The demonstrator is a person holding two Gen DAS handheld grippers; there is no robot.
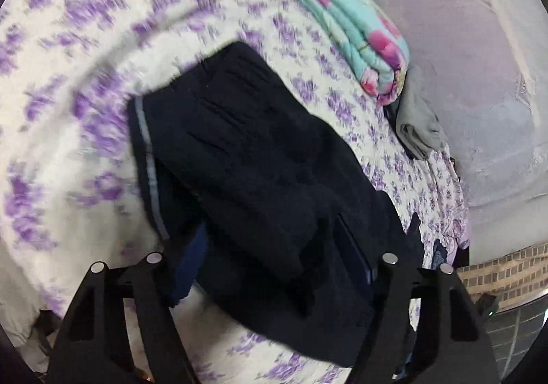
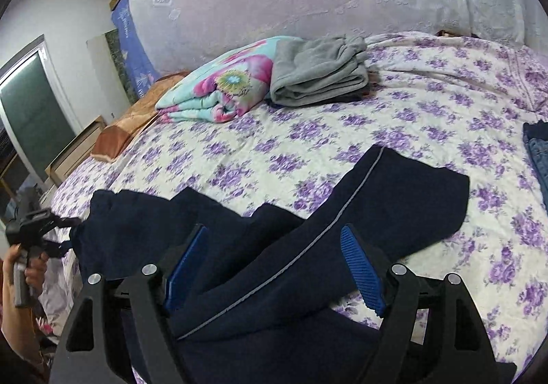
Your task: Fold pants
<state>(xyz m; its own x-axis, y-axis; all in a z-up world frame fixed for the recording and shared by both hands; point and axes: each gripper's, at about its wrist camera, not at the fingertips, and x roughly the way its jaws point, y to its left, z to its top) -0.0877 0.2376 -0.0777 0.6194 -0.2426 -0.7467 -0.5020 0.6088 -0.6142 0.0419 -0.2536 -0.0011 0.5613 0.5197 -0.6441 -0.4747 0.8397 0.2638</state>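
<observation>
on the bed, seen from the left wrist view, the navy pants (image 1: pixel 260 185) lie in a bunched heap on the purple-flowered sheet (image 1: pixel 68 130), with a grey side stripe running down one edge. the picture is smeared, so fine creases are hard to read. the left tongs (image 1: pixel 274 267) stand wide apart with the cloth lying between and over them; the pads are hidden by the dark fabric, but the fingers spread well to either side and nothing looks pinched. a folded floral quilt (image 1: pixel 356 31) and a grey garment (image 1: pixel 418 123) sit farther up the bed, well apart from the pants.

from the right wrist view, the pants (image 2: pixel 376 199) stretch across the near side of the bed, one leg laid over the other at a slant, the stripe crossing between the blue pads (image 2: pixel 359 274). the right tongs (image 2: pixel 274 267) gape open above the cloth and grip nothing. at the far left a hand (image 2: pixel 24 267) holds the left tongs (image 2: pixel 68 233), jaws parted just beside the waist end of the pants. the grey garment (image 2: pixel 318 72) lies neatly folded beside the quilt (image 2: pixel 219 89), and something blue (image 2: pixel 537 151) shows at the right edge.

by the look of it the fold is only begun: the legs roughly overlap but are skewed and rumpled, and squaring them and folding lengthwise remain.
</observation>
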